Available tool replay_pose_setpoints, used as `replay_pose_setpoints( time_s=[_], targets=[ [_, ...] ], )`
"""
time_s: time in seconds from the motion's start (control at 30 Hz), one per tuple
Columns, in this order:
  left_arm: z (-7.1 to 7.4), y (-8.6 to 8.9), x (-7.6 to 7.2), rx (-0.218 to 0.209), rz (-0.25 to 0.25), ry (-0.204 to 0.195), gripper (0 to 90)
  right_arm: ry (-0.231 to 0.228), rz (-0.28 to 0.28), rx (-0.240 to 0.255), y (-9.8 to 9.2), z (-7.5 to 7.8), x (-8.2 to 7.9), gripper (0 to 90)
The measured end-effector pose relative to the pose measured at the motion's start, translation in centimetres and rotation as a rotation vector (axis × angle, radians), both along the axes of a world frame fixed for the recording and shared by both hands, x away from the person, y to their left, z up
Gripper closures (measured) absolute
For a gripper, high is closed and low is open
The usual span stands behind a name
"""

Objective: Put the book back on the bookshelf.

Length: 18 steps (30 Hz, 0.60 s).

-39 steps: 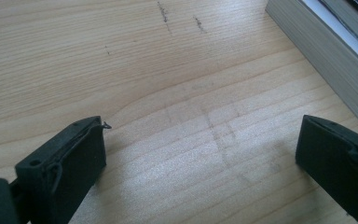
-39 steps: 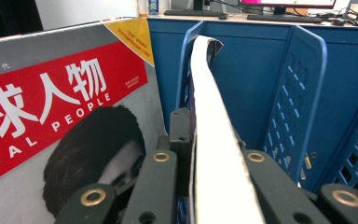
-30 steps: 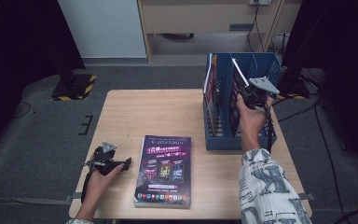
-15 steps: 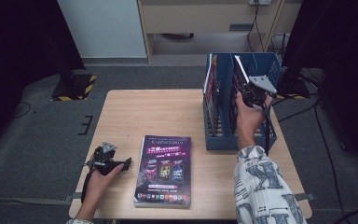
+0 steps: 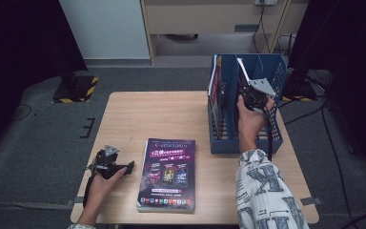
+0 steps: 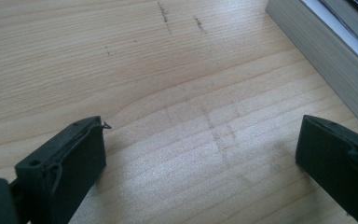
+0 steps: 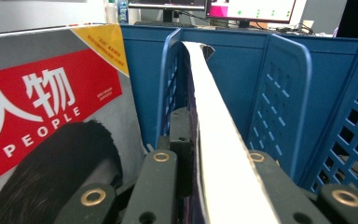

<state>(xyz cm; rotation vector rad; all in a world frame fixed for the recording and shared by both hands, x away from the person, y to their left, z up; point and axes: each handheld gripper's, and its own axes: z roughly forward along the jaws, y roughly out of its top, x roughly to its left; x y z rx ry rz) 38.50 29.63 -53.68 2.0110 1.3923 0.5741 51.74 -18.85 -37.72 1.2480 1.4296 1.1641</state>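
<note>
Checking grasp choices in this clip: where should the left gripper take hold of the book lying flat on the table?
By the book's long left edge, coming in level from its left, where the open left gripper already rests. It lies flat on the table, so that thick page edge is exposed there.

The magazine cover (image 7: pixel 42 135) beside the blue rack (image 7: pixel 284 93) reads "人物" and "PEOPLE" (white on red).

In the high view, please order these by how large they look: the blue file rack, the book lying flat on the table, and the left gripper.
1. Blue file rack.
2. Flat book, nearly as large, so this order is unsure.
3. Left gripper, clearly smallest.
</note>
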Motion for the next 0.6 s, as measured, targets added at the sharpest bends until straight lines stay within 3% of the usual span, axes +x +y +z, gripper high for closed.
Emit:
replay_pose_setpoints(
  time_s=[0.43, 0.6],
  targets=[
    [0.00, 0.00, 0.00, 0.000, 0.000, 0.000, 0.6, -0.007, 0.029, 0.020, 0.59, -0.24, -0.25, 80.6],
    [0.00, 0.00, 0.00, 0.000, 0.001, 0.000, 0.6, -0.012, 0.047, 0.044, 0.51, -0.17, -0.35, 76.1]
  ],
)
